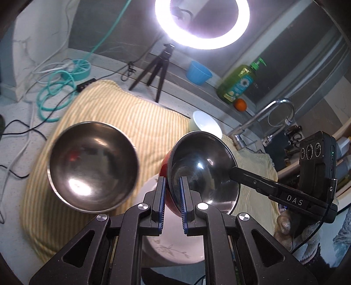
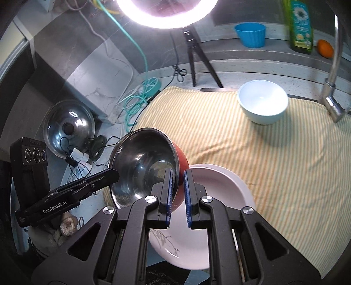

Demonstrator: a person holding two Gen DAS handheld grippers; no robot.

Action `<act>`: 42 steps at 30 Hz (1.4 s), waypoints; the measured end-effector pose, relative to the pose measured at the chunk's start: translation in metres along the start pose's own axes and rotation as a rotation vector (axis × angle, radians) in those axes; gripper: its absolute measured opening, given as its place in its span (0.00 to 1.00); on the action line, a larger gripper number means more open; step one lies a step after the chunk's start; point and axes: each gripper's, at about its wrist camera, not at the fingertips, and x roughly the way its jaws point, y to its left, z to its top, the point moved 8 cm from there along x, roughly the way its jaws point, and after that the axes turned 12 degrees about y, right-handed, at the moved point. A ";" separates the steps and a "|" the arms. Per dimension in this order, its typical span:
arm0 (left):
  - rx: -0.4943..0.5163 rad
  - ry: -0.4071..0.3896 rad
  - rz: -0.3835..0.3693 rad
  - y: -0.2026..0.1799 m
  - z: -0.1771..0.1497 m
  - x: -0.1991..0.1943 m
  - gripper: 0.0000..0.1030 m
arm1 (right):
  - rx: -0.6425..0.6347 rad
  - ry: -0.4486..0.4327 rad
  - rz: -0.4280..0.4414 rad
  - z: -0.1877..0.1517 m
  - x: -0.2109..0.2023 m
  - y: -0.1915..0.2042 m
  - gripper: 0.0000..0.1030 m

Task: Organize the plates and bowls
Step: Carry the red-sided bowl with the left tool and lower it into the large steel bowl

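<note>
Red on the outside and steel within, a bowl [image 1: 201, 166] is hanging tilted above a yellow-striped cloth [image 1: 131, 122], gripped at its rim by both grippers at once. The left gripper [image 1: 172, 197] is pinching the near rim, its blue pads [image 1: 162, 197] closed narrowly on the bowl's wall, one inside and one out. The right gripper [image 2: 178, 190] is clamping the opposite side of the rim in the same manner, and in the left wrist view its black finger is reaching into the bowl from the right. Just beneath the held bowl, a white plate [image 2: 219, 190] with a faint sprig pattern is lying at the near edge of the cloth. To the left in the left wrist view, a second, all-steel bowl [image 1: 93, 166] is showing blurred over the cloth; whether it is resting there cannot be told. A white bowl [image 2: 262, 102] is sitting upright farther back on the cloth, near a chrome faucet [image 2: 331, 87]. Off the cloth, a steel pot lid [image 2: 69, 128] is leaning by the wall, and a ring light [image 2: 166, 15] is glaring overhead.
</note>
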 end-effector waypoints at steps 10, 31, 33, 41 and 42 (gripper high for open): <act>-0.056 -0.037 0.075 0.054 0.009 -0.020 0.10 | -0.083 0.040 0.008 0.019 0.045 0.054 0.10; -0.081 0.043 0.194 0.119 0.016 0.005 0.10 | -0.135 0.168 -0.078 0.038 0.132 0.074 0.10; -0.081 0.051 0.200 0.121 0.016 0.008 0.10 | -0.140 0.176 -0.086 0.039 0.136 0.073 0.10; -0.087 0.072 0.213 0.126 0.018 0.015 0.10 | -0.151 0.204 -0.106 0.040 0.147 0.070 0.11; -0.087 0.075 0.216 0.127 0.018 0.016 0.10 | -0.152 0.205 -0.105 0.041 0.148 0.070 0.12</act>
